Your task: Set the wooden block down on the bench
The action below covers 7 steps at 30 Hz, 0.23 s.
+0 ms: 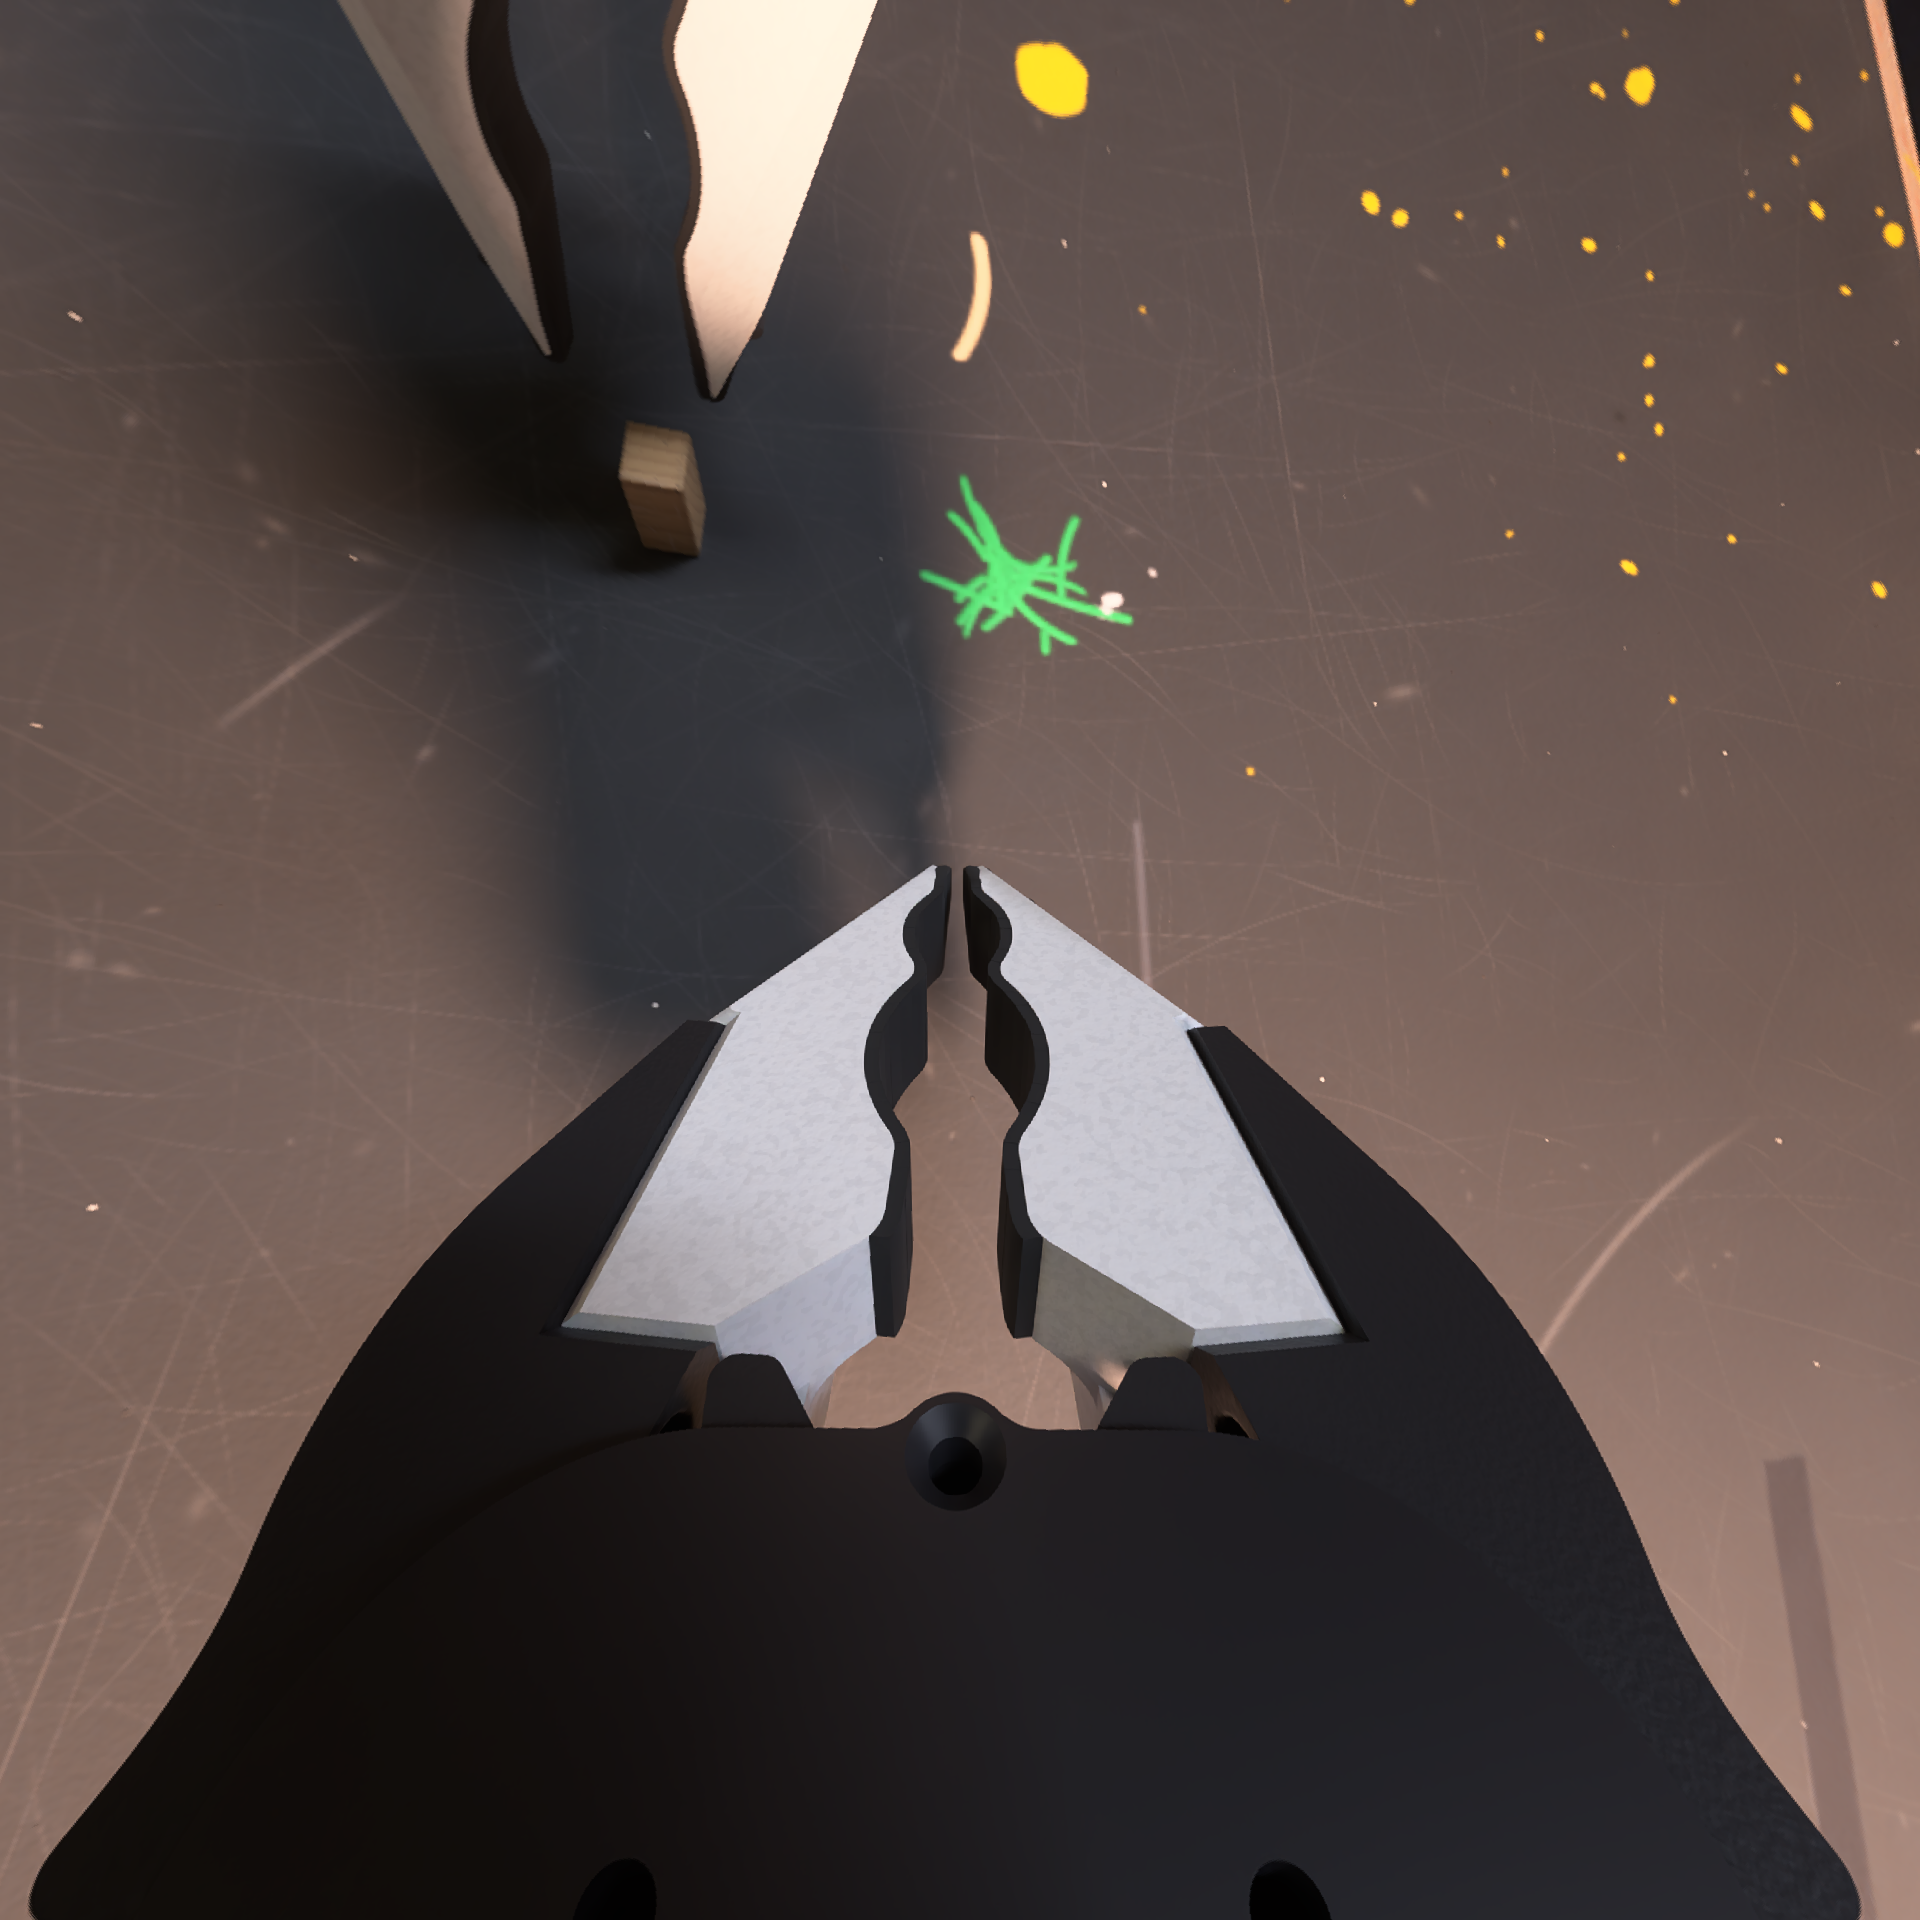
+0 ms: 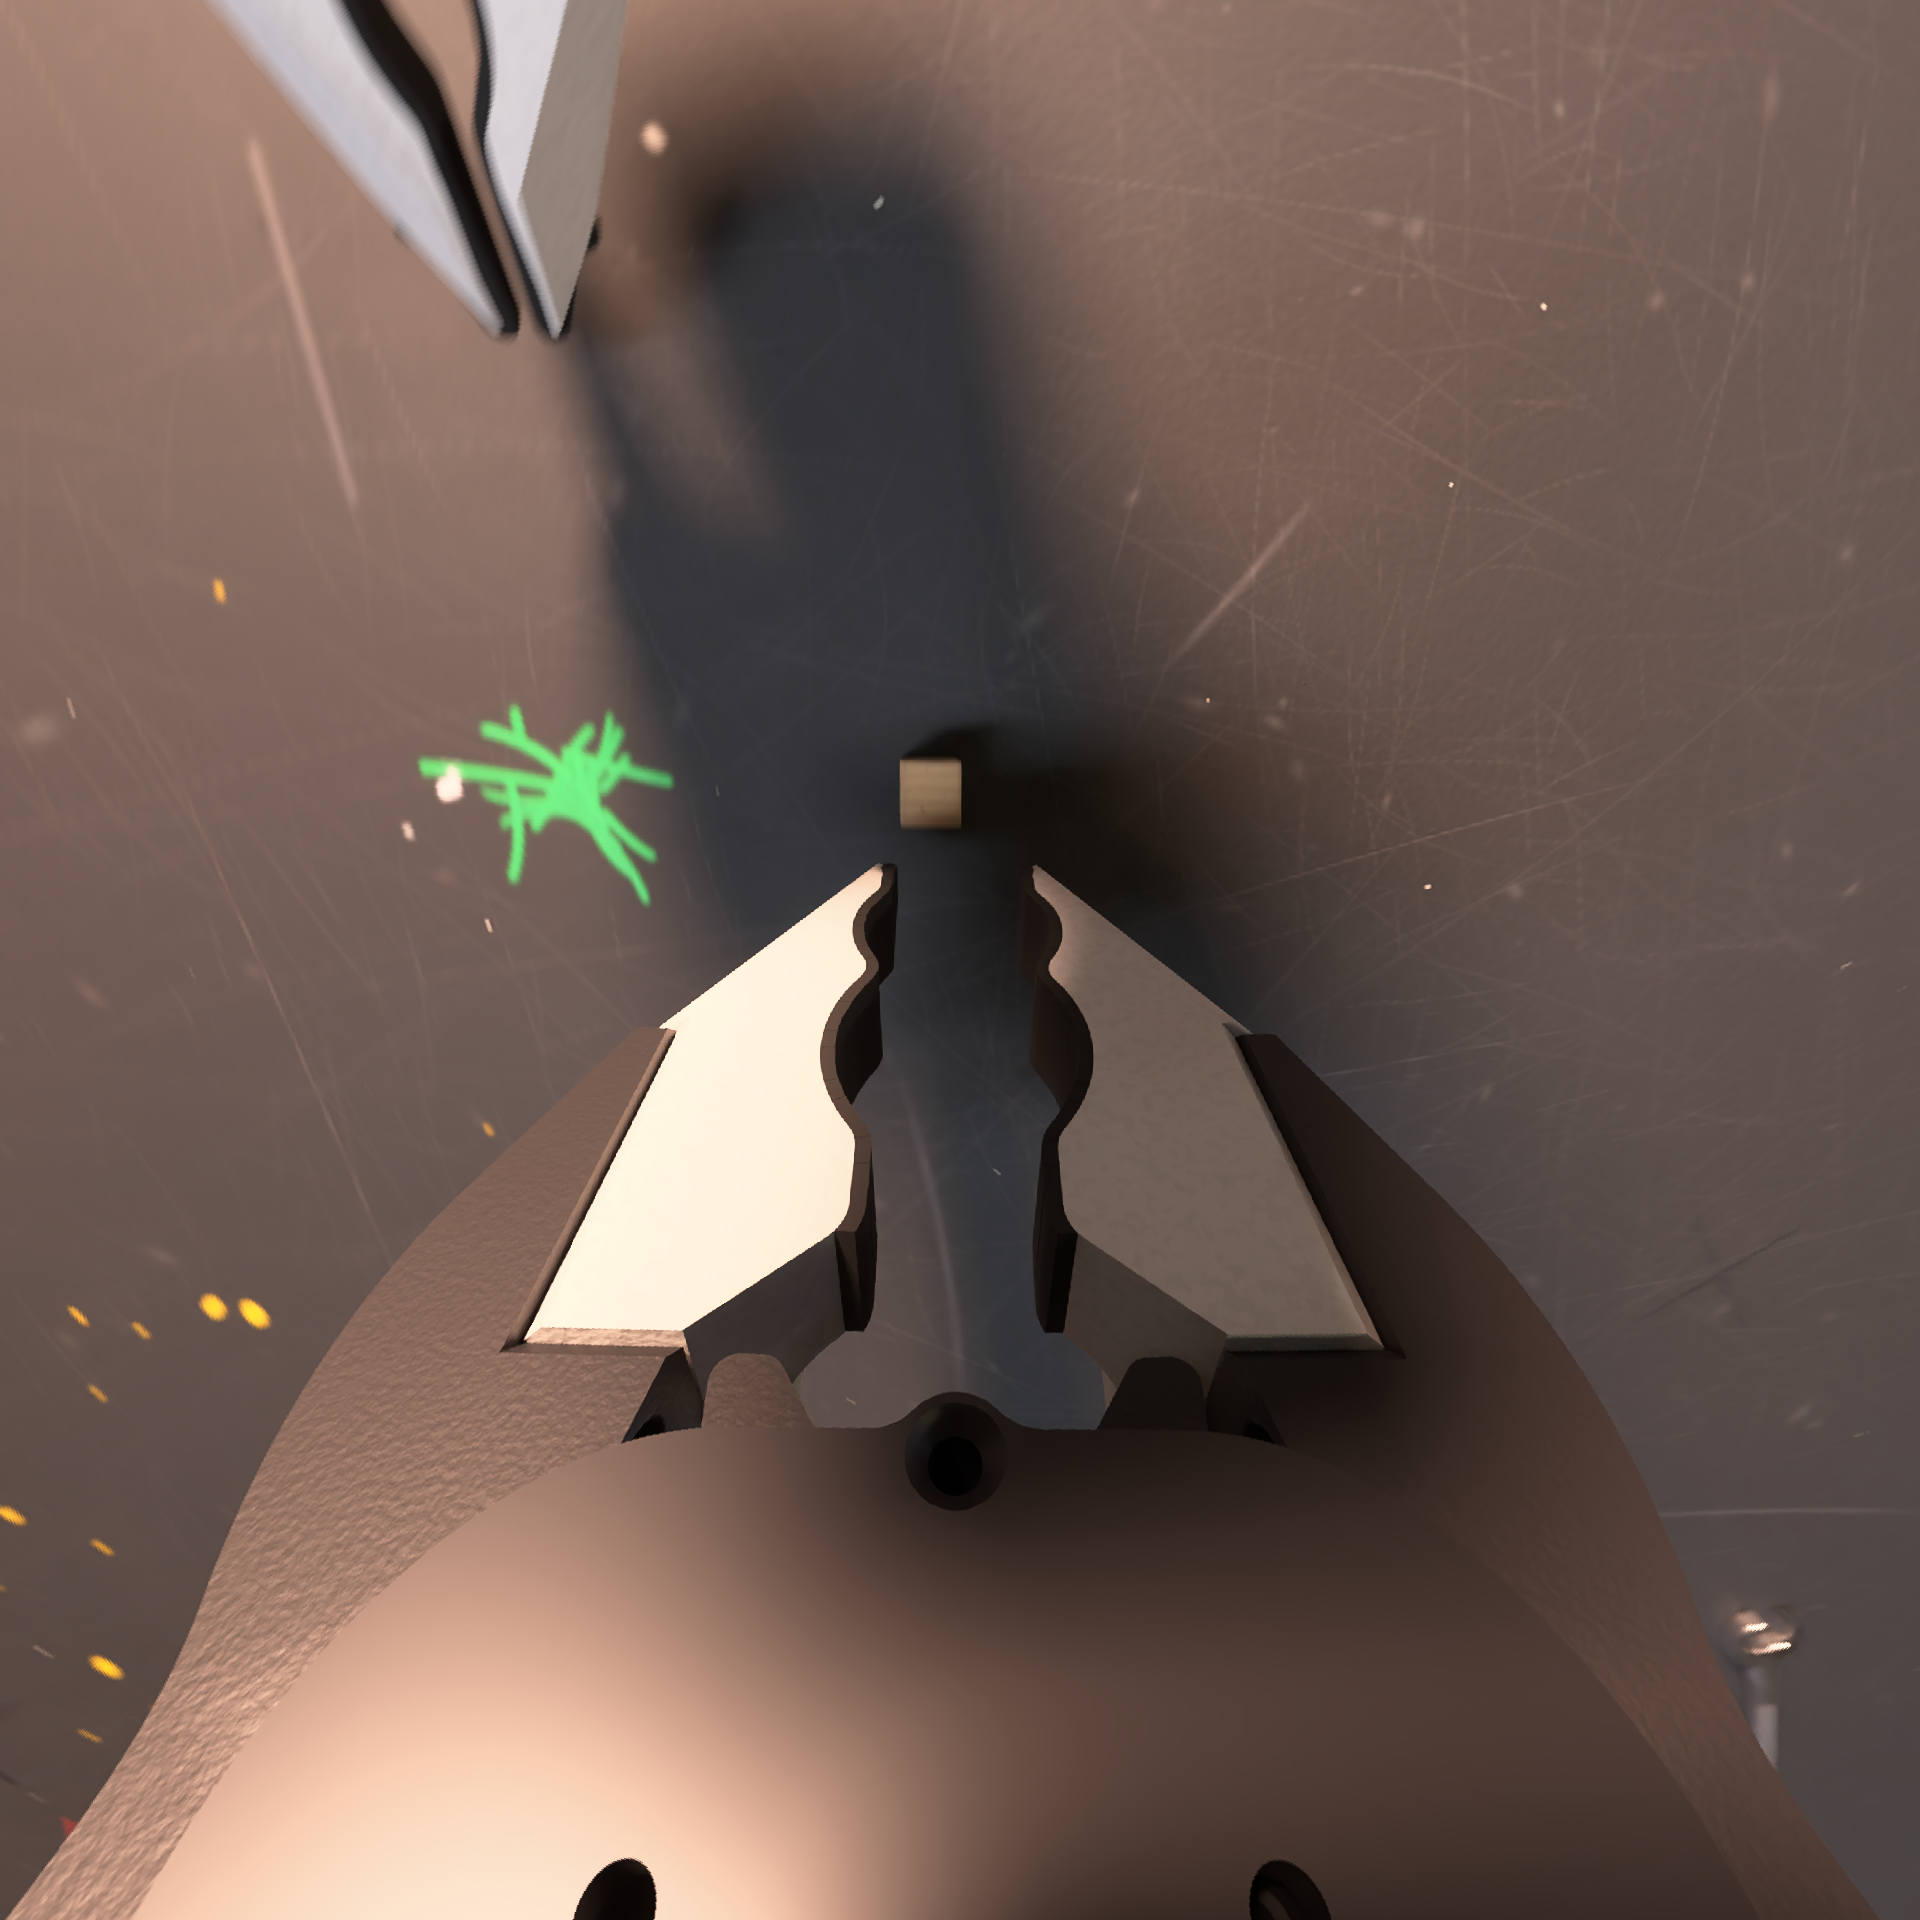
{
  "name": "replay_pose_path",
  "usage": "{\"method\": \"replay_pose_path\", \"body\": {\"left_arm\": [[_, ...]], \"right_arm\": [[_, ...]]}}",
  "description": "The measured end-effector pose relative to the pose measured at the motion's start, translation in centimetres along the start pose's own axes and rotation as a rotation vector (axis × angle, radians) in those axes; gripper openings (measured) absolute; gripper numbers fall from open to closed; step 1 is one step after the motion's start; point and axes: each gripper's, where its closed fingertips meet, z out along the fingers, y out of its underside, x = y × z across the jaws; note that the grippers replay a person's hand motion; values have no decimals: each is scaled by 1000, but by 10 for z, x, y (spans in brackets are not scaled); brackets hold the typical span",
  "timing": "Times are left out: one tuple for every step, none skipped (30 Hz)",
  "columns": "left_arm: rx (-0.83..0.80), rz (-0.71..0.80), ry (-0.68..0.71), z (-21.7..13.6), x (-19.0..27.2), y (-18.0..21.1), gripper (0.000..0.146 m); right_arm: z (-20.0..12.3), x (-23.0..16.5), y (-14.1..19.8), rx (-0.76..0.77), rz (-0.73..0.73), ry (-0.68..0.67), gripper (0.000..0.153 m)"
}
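Observation:
A small light wooden block [image 2: 929,793] rests on the dark scratched bench [image 2: 1455,520], inside a shadow. My right gripper [image 2: 962,881] is open and empty, its tips apart just short of the block and above it. In the left wrist view the block [image 1: 663,502] lies at the upper left, with the right gripper [image 1: 632,374] hanging open just beyond it. My left gripper [image 1: 956,876] is shut with nothing between its fingers, well away from the block. It also shows in the right wrist view [image 2: 532,330] at the top left.
A green paint scribble [image 1: 1013,577] marks the bench between the grippers; it also shows in the right wrist view [image 2: 561,800]. Yellow paint spots [image 1: 1051,78] scatter toward the far right, and a pale curved streak [image 1: 975,296] lies beyond the scribble. The bench's edge [image 1: 1896,104] runs at the top right.

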Motion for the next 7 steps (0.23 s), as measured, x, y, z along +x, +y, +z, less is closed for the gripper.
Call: {"method": "replay_pose_path", "body": {"left_arm": [[12,3,-11,-1,-1,-2,2],[28,6,-26,-3,-3,-5,2],[51,8,-47,-5,-6,-9,3],[82,8,-75,-7,-9,-15,3],[115,6,-107,-10,-13,-21,5],[144,-1,-146,-13,-18,-27,6],[167,-7,-185,-15,-22,-32,7]], "right_arm": [[-2,1,4,-1,-48,-5,24],[-3,3,7,-1,-95,-9,25],[-4,4,10,2,-141,-18,27],[-2,5,11,14,-185,-29,28],[0,7,12,32,-217,-37,28],[2,9,13,52,-235,-50,28],[5,10,13,70,-244,-70,28]]}}
